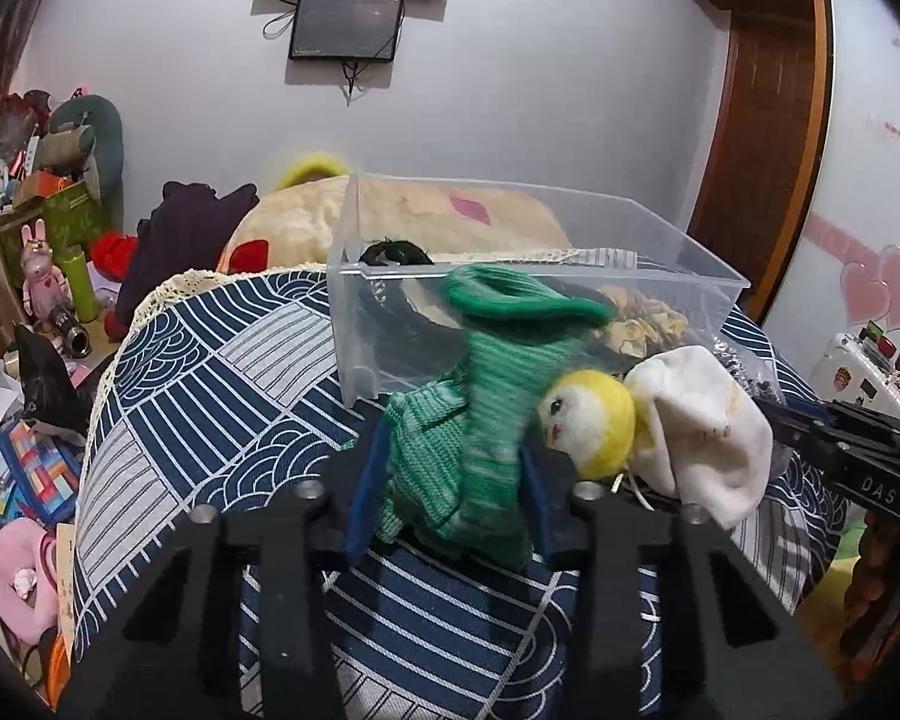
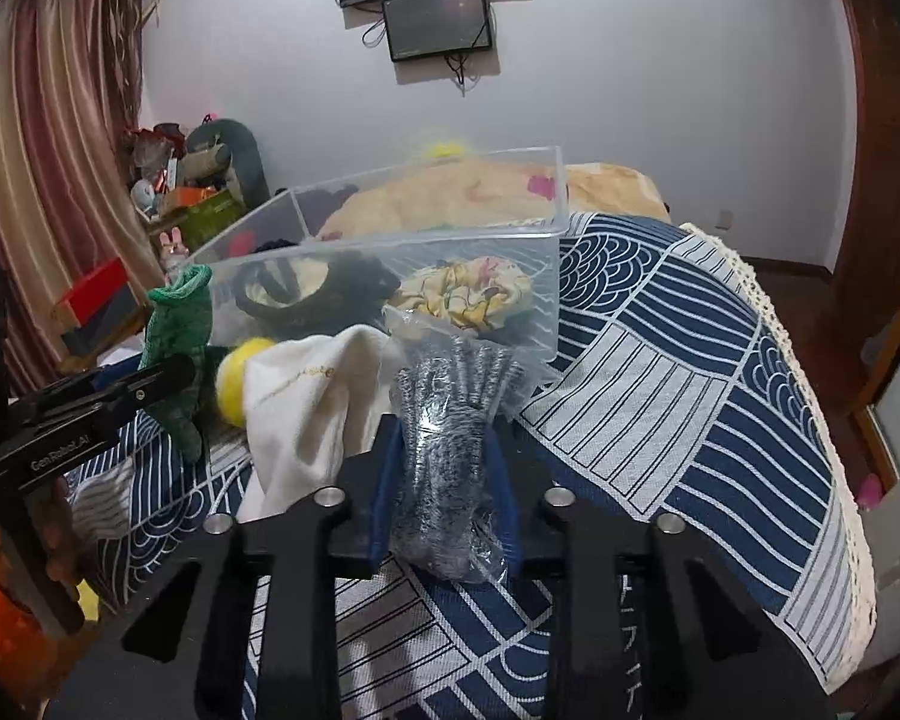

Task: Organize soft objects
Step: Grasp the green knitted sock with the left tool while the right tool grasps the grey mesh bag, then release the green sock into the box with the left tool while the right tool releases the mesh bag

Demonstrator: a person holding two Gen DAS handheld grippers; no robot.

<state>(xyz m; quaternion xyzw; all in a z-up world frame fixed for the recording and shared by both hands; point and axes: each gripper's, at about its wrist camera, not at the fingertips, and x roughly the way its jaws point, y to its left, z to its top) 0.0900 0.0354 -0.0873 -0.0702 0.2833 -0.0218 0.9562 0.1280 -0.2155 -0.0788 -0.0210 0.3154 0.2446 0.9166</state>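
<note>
My left gripper is shut on a green knit sock, held just in front of the clear plastic bin; the sock also shows at the left of the right wrist view. My right gripper is shut on a grey knit item in a clear plastic bag, near the bin's front wall. A white sock and a small yellow-headed plush lie on the blue patterned cloth between the grippers. The bin holds a black item and a floral cloth.
The bin stands on a table with a blue and white patterned cloth. A large cream plush lies behind it. Cluttered shelves and toys are at the left. A wooden door is at the right.
</note>
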